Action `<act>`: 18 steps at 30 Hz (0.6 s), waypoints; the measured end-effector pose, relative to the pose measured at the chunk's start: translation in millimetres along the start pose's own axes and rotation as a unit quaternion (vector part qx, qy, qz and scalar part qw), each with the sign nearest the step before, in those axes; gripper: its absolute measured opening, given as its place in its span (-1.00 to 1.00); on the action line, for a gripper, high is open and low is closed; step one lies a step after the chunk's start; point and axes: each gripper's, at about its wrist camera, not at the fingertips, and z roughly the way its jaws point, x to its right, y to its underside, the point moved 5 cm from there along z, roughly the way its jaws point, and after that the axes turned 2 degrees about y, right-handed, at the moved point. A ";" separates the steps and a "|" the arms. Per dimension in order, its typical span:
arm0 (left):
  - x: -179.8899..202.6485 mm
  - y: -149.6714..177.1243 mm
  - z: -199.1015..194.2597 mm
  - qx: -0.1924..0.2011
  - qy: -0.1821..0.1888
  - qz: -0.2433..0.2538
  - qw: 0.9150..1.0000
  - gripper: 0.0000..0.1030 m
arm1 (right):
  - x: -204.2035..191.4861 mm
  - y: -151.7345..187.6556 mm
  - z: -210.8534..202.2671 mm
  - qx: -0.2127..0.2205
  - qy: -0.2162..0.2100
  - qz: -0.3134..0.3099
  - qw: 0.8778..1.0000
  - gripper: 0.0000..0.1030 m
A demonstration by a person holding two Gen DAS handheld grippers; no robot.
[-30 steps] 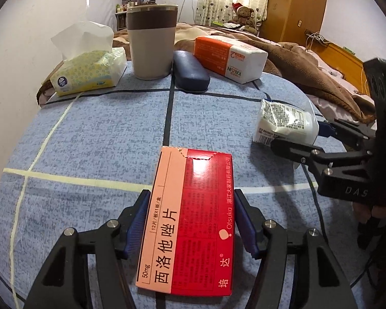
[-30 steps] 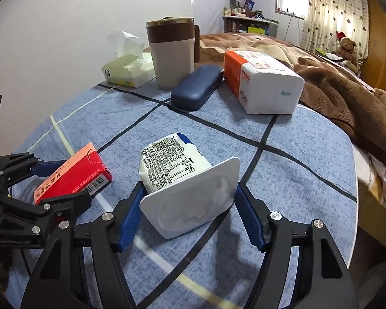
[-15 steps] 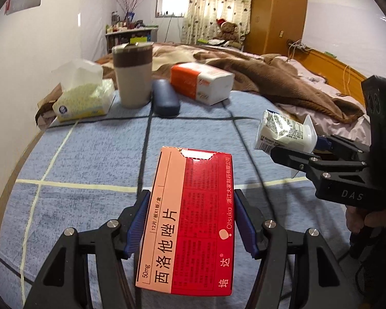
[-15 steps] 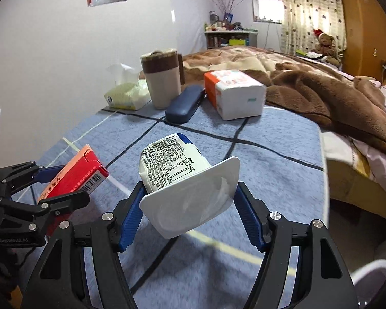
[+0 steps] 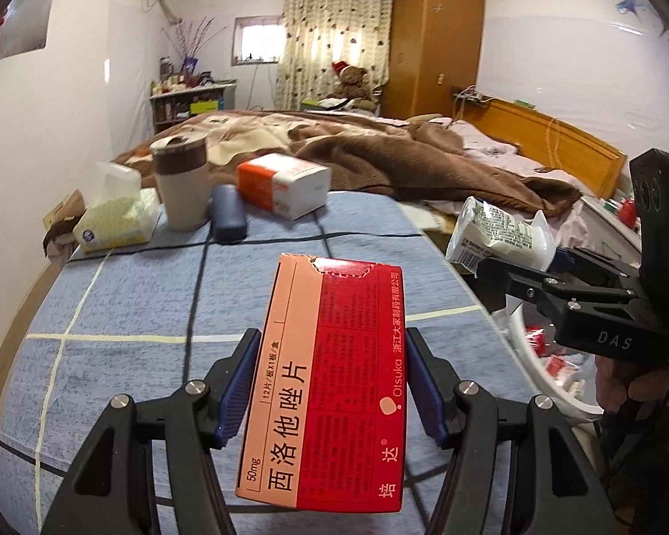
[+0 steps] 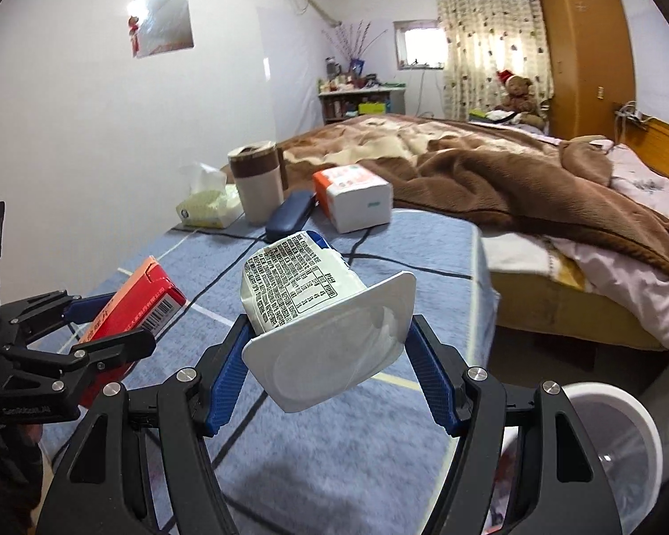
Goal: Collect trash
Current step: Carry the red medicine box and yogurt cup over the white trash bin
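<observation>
Trash here is two items, each lifted clear above a table covered in a blue checked cloth (image 5: 125, 312): a red and pink medicine box (image 5: 330, 383) and an empty white yogurt cup (image 6: 307, 294). Left gripper (image 5: 332, 385) clamps the medicine box by its long sides between blue pads, the box pointing away from the camera with its torn flap at the far end. Right gripper (image 6: 328, 343) grips the yogurt cup, its pads pressing the square rim while the cup lies tilted with its base pointing away. Seen from the left wrist, the right gripper (image 5: 553, 263) and its cup (image 5: 499, 236) hang past the table's right edge, above a white bin (image 5: 544, 379) that seems to hold some red scraps, though blur makes this uncertain. At the far end of the table stand a tissue pack (image 5: 111, 218), a beige and brown mug (image 5: 183, 187), a dark blue case (image 5: 227, 214) and an orange and white packet (image 5: 285, 187). Behind them lies a bed with a brown blanket (image 5: 401, 165)
</observation>
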 end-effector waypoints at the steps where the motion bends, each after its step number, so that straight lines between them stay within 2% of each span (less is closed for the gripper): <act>1: 4.9 -0.5 -2.6 0.003 0.003 0.003 1.000 0.26 | 2.6 1.0 -5.4 0.003 0.003 0.003 1.000 0.36; 8: 47.6 -6.9 -14.0 0.023 0.031 0.034 0.999 0.26 | 25.5 11.5 -41.0 0.025 0.043 0.031 0.998 0.36; 18: 116.1 -13.0 -9.1 0.032 0.090 0.077 0.992 0.26 | 66.0 32.6 -83.5 0.047 0.117 0.083 0.989 0.36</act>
